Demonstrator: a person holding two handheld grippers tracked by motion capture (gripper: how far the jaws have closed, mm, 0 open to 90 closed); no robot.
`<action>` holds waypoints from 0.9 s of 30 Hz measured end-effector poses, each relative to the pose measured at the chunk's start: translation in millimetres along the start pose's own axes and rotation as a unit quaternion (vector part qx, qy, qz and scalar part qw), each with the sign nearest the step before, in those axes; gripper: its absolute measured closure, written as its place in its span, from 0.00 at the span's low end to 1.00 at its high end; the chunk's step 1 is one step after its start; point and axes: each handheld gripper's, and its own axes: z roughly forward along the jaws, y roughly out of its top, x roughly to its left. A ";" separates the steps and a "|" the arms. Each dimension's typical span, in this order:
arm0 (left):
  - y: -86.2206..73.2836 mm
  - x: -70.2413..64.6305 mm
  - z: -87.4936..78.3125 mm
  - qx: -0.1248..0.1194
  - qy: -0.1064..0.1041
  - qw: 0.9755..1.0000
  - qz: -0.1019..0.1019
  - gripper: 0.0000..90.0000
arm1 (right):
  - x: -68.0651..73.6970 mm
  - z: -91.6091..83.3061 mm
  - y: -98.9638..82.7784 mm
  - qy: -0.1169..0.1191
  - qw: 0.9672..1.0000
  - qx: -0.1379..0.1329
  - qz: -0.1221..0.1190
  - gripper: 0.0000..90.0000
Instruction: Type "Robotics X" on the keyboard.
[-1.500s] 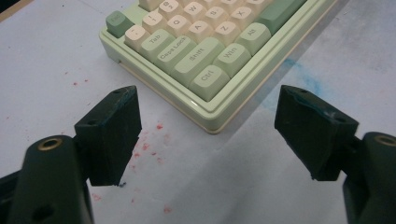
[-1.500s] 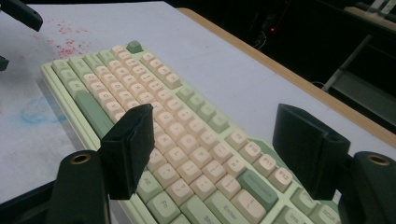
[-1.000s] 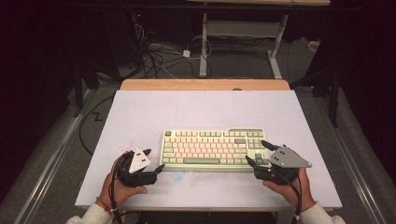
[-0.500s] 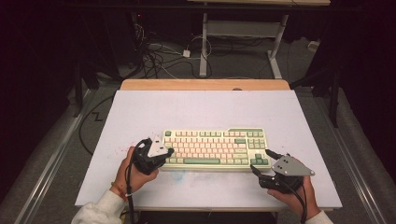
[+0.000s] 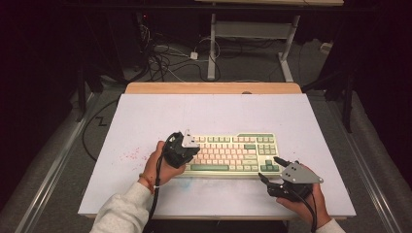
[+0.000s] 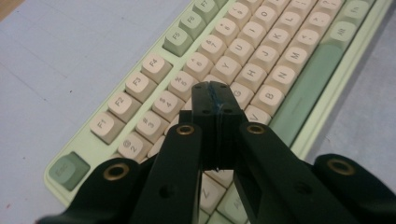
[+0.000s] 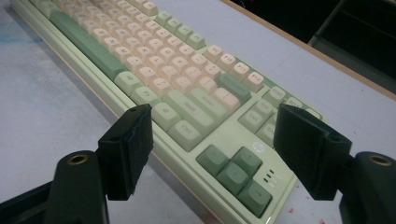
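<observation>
A pale green keyboard point(image 5: 233, 150) with cream and green keys lies on the white table point(image 5: 204, 114), near its front. My left gripper point(image 5: 187, 151) hovers over the keyboard's left end. In the left gripper view its black jaws point(image 6: 210, 95) are pressed together with nothing between them, tips above the letter keys point(image 6: 261, 56). My right gripper point(image 5: 268, 168) sits at the keyboard's front right corner, with a grey plate on top. In the right gripper view its jaws point(image 7: 212, 121) stand wide apart on either side of the arrow keys point(image 7: 233, 170), touching nothing.
A wooden strip point(image 5: 214, 88) runs along the table's far edge. Red specks point(image 5: 130, 155) mark the table left of the keyboard. Behind the table, cables point(image 5: 165, 58) and a desk frame point(image 5: 212, 43) stand on the dark floor.
My left hand has moved right from the bare table onto the keyboard's left end, and its jaws have shut. The right hand has barely shifted.
</observation>
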 end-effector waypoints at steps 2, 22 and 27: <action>4.6 0.2 6.5 0.005 -0.003 1.000 0.002 0.98 | 0.3 0.7 -0.2 0.001 1.000 0.001 -0.002 0.32; 21.7 -0.6 36.8 0.041 -0.001 0.999 0.015 0.97 | 0.7 2.8 -1.9 0.004 1.000 0.008 -0.008 0.32; 22.2 -2.7 39.6 0.054 -0.004 0.998 0.024 0.97 | 1.4 4.5 -2.2 0.005 1.000 0.016 -0.010 0.33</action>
